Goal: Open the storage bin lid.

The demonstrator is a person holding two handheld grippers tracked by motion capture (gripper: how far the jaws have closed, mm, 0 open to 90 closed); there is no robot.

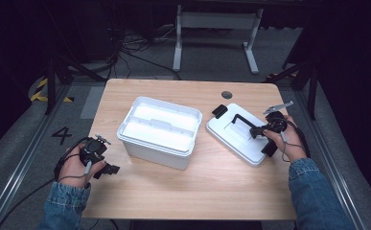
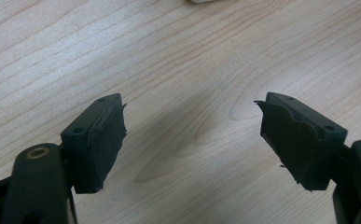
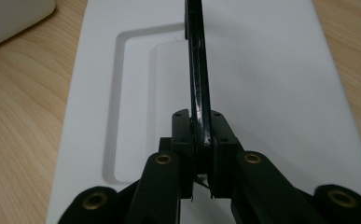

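With the right gripper (image 3: pixel 200 154) clamped on the lid's (image 1: pixel 231 139) black handle (image 3: pixel 197 70) and the left gripper (image 2: pixel 192 140) wide open and empty, the lid looks ready to lift onto the open box (image 1: pixel 140 139).

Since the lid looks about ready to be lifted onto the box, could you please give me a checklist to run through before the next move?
1. Right claw shut on the lid's black handle: ok.
2. Handle raised upright from the white lid: ok.
3. Lid resting flat on the wooden table, beside the box and apart from it: ok.
4. White box open on top, ready to take the lid: ok.
5. Left claw open, holding nothing, over bare table: ok.
6. Lid's black latches swung out of the way: cannot tell.
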